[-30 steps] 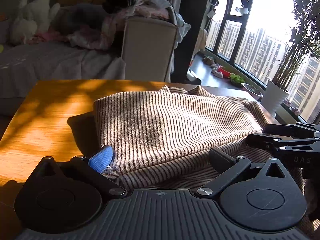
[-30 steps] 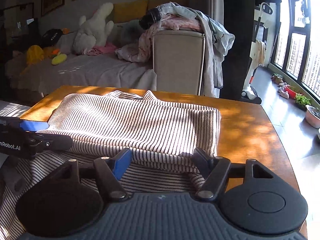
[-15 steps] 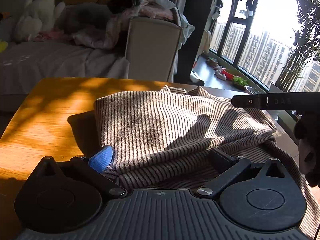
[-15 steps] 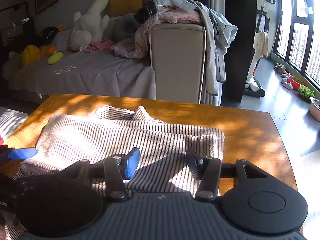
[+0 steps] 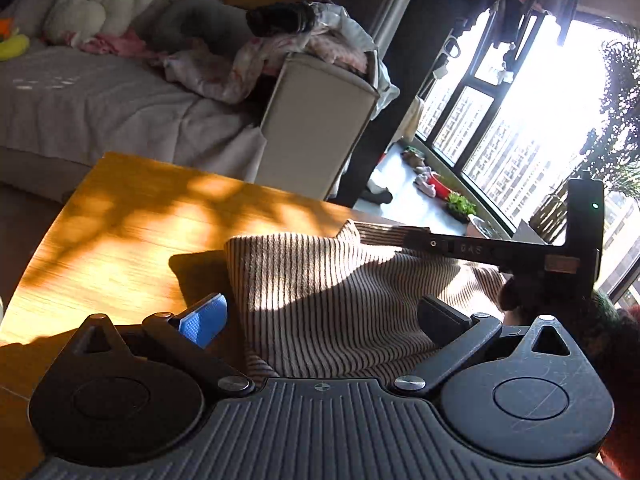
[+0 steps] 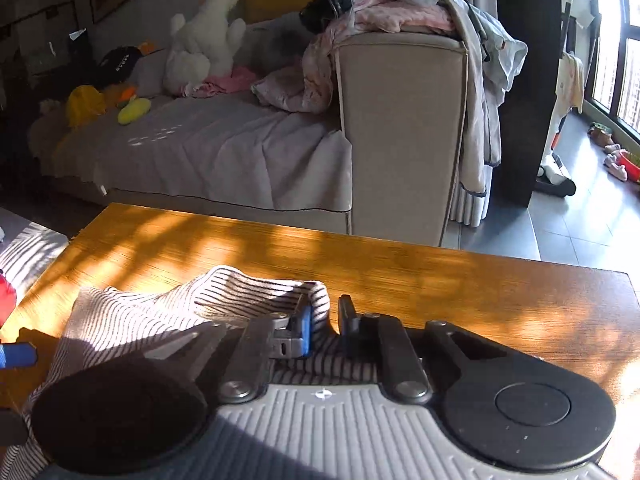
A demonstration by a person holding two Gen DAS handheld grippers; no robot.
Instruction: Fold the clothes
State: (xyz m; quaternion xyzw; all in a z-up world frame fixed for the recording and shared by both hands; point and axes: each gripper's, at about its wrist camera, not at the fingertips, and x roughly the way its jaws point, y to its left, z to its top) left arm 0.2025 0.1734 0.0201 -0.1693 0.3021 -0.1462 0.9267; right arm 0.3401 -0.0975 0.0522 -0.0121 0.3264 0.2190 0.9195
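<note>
The striped garment (image 5: pixel 336 300) lies folded on the wooden desk (image 5: pixel 132 232), toward the desk's near edge, with bare wood between it and the far edge. In the left wrist view, the left gripper (image 5: pixel 320 316) has its fingers (image 5: pixel 204 318) spread wide; the garment's fold sits between them, and the pads do not press on it. The right gripper (image 6: pixel 324 326) has its fingers (image 6: pixel 306 330) clenched on a raised edge of the striped fabric, which stands up in a loop just beyond the fingertips in the right wrist view. From the left wrist view, the right gripper's black body (image 5: pixel 520 250) extends across the garment's far right side, held above the desk surface. Sunlight and leaf shadows fall across the desk top. Beyond the desk's far edge stands a sofa (image 6: pixel 400 128) with clothes (image 6: pixel 400 12) heaped over its armrest and a white plush toy (image 6: pixel 204 48) on the seat.
</note>
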